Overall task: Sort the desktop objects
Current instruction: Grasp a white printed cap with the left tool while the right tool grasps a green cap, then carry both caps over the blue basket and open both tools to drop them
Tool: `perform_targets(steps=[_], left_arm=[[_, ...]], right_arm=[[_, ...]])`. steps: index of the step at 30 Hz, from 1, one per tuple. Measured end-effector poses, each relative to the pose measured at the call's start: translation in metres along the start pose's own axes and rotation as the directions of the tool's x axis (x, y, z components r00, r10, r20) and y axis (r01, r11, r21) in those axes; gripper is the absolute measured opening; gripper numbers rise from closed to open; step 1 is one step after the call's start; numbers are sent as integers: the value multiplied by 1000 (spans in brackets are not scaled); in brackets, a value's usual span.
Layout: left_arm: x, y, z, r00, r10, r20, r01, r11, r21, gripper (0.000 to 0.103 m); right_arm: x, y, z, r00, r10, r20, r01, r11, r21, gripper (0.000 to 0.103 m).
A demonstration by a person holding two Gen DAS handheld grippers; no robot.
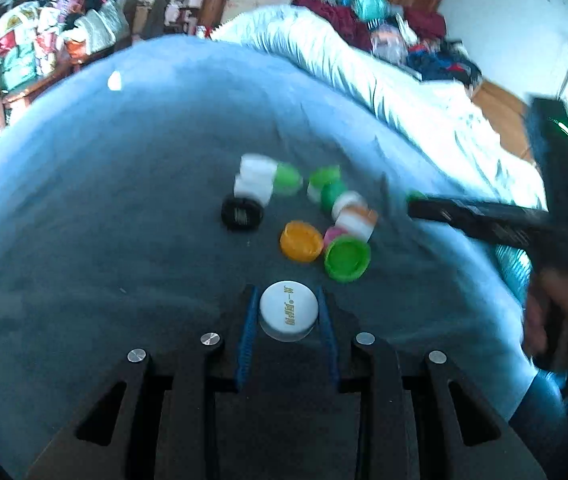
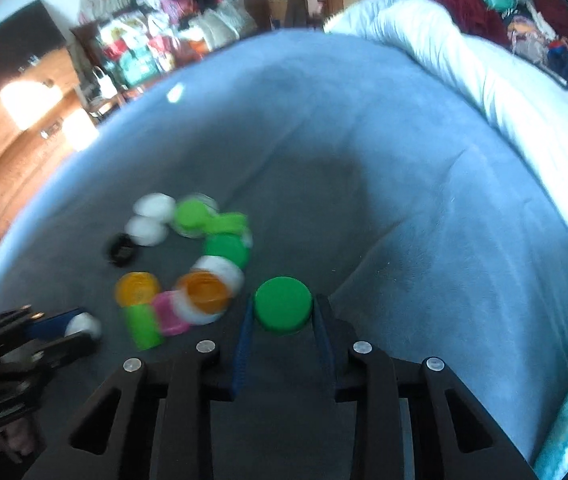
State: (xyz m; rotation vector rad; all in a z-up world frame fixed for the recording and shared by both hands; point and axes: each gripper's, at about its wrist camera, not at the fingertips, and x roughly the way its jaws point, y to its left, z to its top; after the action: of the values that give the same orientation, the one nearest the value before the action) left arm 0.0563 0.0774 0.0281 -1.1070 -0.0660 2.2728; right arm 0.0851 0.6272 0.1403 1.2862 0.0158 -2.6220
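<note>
1. Left wrist view: the left gripper (image 1: pixel 289 312) is clamped on a white cap (image 1: pixel 289 314) with yellow print on top; both blue pads touch its sides. The cap sits low over the blue-grey bedspread (image 1: pixel 104 200).
2. Just ahead lies a loose cluster of caps: an orange cap (image 1: pixel 301 241) open side up, a green cap (image 1: pixel 347 259) beside it and touching a pink cap (image 1: pixel 334 235), and a black cap (image 1: pixel 242 212) to the left. More white and green caps sit behind; they are blurred.
3. The right gripper (image 1: pixel 418 200) reaches in from the right, with a bit of green at its tip. The hand (image 1: pixel 564 312) holding it shows at the right edge.
4. Right wrist view: the right gripper (image 2: pixel 283 312) has narrowed onto a green cap (image 2: pixel 283 310), top up; the pads sit against both its sides.
5. The cap cluster (image 2: pixel 188 264) lies left of it, blurred. Orange, pink, white, green and black caps can be told apart.
6. At lower left the left gripper (image 2: pixel 80 330) shows with its white cap (image 2: pixel 83 325) between the fingers.
7. A pale quilt (image 2: pixel 504 92) is bunched along the right side.
</note>
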Motion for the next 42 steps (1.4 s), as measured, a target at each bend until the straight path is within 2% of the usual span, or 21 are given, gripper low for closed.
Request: perform_targets(steps=[4, 10, 13, 15, 20, 27, 34, 42], left_arm=[[-39, -12, 20, 994, 52, 93, -51, 999, -7, 25], [-106, -49, 53, 957, 138, 254, -150, 988, 30, 25], [-124, -70, 58, 945, 155, 287, -180, 982, 62, 25], [-132, -79, 59, 945, 143, 293, -171, 983, 72, 25], [-138, -96, 57, 952, 129, 278, -158, 983, 88, 25], [-145, -110, 61, 953, 144, 267, -178, 978, 109, 25], [-151, -124, 67, 950, 169, 262, -206, 971, 122, 25], [-148, -133, 78, 950, 189, 248, -230, 962, 145, 25]], right_arm=[[-68, 21, -11, 997, -2, 82, 6, 999, -42, 32], [-170, 35, -22, 968, -35, 248, 51, 997, -60, 32], [-206, 40, -27, 953, -41, 301, 59, 997, -50, 32], [-226, 44, -34, 945, -40, 325, 59, 997, -46, 32], [-257, 47, -49, 931, -42, 362, 55, 998, -26, 32], [-284, 40, -56, 910, -45, 413, 46, 999, 8, 32], [-305, 38, -58, 894, -45, 447, 46, 999, 8, 32], [-312, 23, -50, 885, -37, 463, 25, 999, 32, 32]])
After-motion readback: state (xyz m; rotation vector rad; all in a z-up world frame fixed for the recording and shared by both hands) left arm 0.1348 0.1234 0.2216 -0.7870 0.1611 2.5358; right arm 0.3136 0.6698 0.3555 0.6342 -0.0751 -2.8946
